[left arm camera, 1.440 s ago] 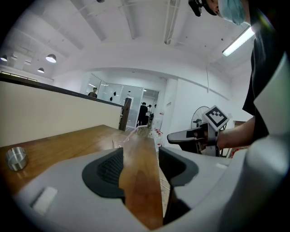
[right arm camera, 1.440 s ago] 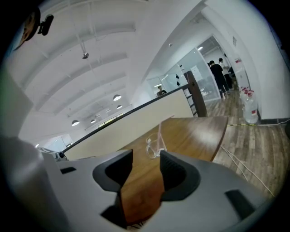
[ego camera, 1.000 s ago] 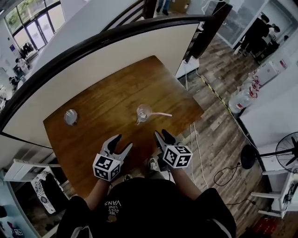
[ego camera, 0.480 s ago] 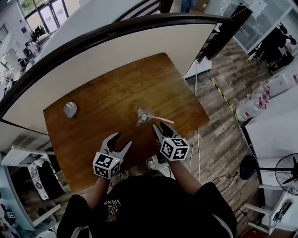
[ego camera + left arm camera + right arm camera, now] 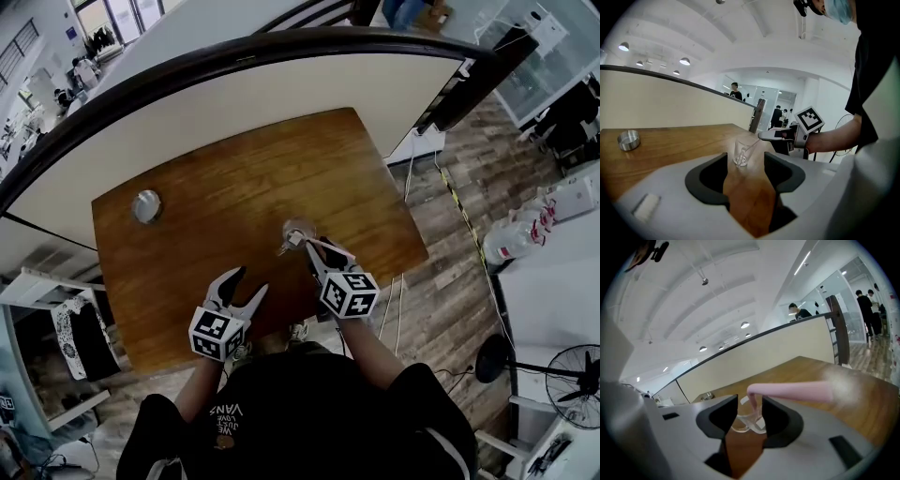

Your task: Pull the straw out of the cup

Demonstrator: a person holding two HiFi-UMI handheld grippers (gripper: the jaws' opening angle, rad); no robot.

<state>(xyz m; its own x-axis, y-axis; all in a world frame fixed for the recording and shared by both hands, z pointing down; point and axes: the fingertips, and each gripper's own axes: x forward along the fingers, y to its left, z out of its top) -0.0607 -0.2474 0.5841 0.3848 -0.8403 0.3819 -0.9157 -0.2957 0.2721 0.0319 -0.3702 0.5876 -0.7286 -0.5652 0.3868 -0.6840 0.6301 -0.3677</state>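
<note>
A small clear cup [image 5: 297, 231] stands on the wooden table [image 5: 225, 178] near its front edge. A pink bent straw [image 5: 323, 245] leans out of the cup toward the right. My right gripper [image 5: 325, 254] is right at the straw and open. In the right gripper view the straw [image 5: 792, 391] crosses above the jaws and its lower leg drops between them into the cup [image 5: 747, 422]. My left gripper [image 5: 247, 284] hovers open and empty to the front left of the cup. The left gripper view frames the cup [image 5: 741, 152] between its jaws [image 5: 745, 169].
A small round metal dish [image 5: 146, 205] sits at the table's far left corner. A curved partition wall [image 5: 281, 89] backs the table. The table's right edge [image 5: 403, 220] drops to the wood floor, where cables lie.
My right gripper has moved forward from the table's front edge until its jaws straddle the straw. The left gripper has stayed in place, still open.
</note>
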